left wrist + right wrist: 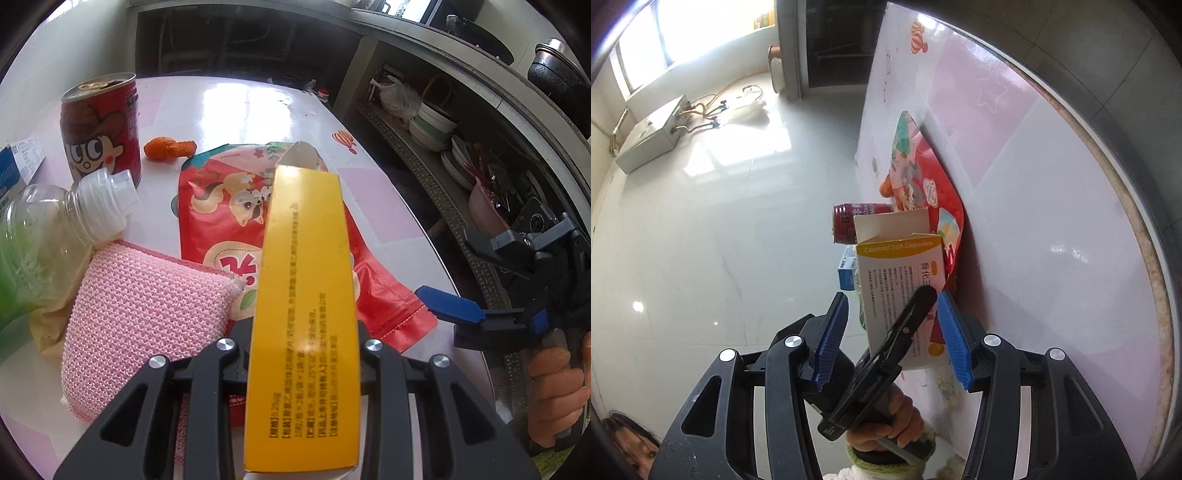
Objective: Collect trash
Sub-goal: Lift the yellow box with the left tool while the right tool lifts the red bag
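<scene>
We start at the left gripper (303,354): jaws clamped on the near end of the yellow carton (306,295), one finger on each side wall. Carton's long axis runs straight out along the fingers, open flap end farthest from us, and it is held up clear of the table (388,206). In the right wrist view the same carton (901,291) shows its white printed face, flap end up.

Right gripper (892,332): jaws apart, nothing between the blue pads (831,339); empty. Seen from the left wrist it (476,280) stands to the right of the carton, off the table edge, well apart from it.

Relative to the carton: red snack bag (221,221) lies flat directly beneath; pink sponge (144,314) just left of it; clear bottle (48,236) and red can (103,129) further left; orange peel (168,147) beyond, left of the flap end.

Judgement: carton is secured by left hand alone. Next pickup probably falls to the free right hand; bag under the carton is its nearest item.
</scene>
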{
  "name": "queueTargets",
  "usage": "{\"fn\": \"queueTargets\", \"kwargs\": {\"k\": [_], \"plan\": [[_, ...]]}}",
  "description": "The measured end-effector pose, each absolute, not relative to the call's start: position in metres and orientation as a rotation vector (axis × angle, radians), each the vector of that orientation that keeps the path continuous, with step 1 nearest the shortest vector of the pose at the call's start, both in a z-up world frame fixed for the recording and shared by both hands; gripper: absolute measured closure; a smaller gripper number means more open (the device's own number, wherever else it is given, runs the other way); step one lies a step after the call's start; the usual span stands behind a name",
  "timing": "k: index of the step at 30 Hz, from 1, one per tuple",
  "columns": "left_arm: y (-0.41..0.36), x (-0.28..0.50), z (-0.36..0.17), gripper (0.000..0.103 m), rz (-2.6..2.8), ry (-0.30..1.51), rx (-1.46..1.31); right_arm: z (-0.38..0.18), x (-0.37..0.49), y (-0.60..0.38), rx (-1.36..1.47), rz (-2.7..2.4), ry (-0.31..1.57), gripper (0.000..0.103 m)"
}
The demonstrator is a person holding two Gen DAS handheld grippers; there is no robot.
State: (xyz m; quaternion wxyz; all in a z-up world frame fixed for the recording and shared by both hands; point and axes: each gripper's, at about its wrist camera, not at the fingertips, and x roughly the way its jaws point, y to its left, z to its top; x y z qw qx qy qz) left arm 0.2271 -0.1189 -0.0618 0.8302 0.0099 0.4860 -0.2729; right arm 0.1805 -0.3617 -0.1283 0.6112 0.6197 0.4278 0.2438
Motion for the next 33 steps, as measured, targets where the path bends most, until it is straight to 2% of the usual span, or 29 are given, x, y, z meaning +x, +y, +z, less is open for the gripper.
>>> {"fn": "queueTargets", "kwargs": {"k": [6, 8, 9, 15, 21, 22, 25, 27, 29, 33], "plan": [[-0.119, 0.228, -0.061, 0.074, -0.576, 1.033, 0.015, -0.137, 0.189, -0.353, 1.413, 0.498, 1.032, 0.054], [-0.119, 0.228, -0.061, 0.074, -0.578, 1.033, 0.016, -0.141, 0.192, -0.342, 1.389, 0.471, 1.046, 0.064], [-0.118, 0.228, -0.061, 0.074, -0.579, 1.033, 0.016, -0.14, 0.191, -0.341, 1.371, 0.455, 1.042, 0.065], [-0.119, 0.23, -0.061, 0.074, -0.586, 1.035, 0.019, -0.133, 0.181, -0.343, 1.319, 0.413, 1.048, 0.062], [-0.119, 0.229, -0.062, 0.074, -0.587, 1.03, 0.02, -0.133, 0.19, -0.34, 1.314, 0.382, 1.076, 0.064], [-0.119, 0.229, -0.062, 0.074, -0.588, 1.03, 0.019, -0.134, 0.192, -0.34, 1.309, 0.366, 1.078, 0.066], [-0.119, 0.229, -0.061, 0.074, -0.587, 1.035, 0.018, -0.14, 0.202, -0.336, 1.306, 0.332, 1.091, 0.08], [-0.119, 0.23, -0.06, 0.074, -0.585, 1.037, 0.013, -0.144, 0.205, -0.335, 1.294, 0.308, 1.1, 0.094], [-0.119, 0.231, -0.059, 0.074, -0.579, 1.041, 0.006, -0.146, 0.204, -0.336, 1.286, 0.294, 1.101, 0.101], [-0.116, 0.232, -0.05, 0.074, -0.587, 1.036, -0.015, -0.14, 0.195, -0.341, 1.268, 0.3, 1.064, 0.103]]}}
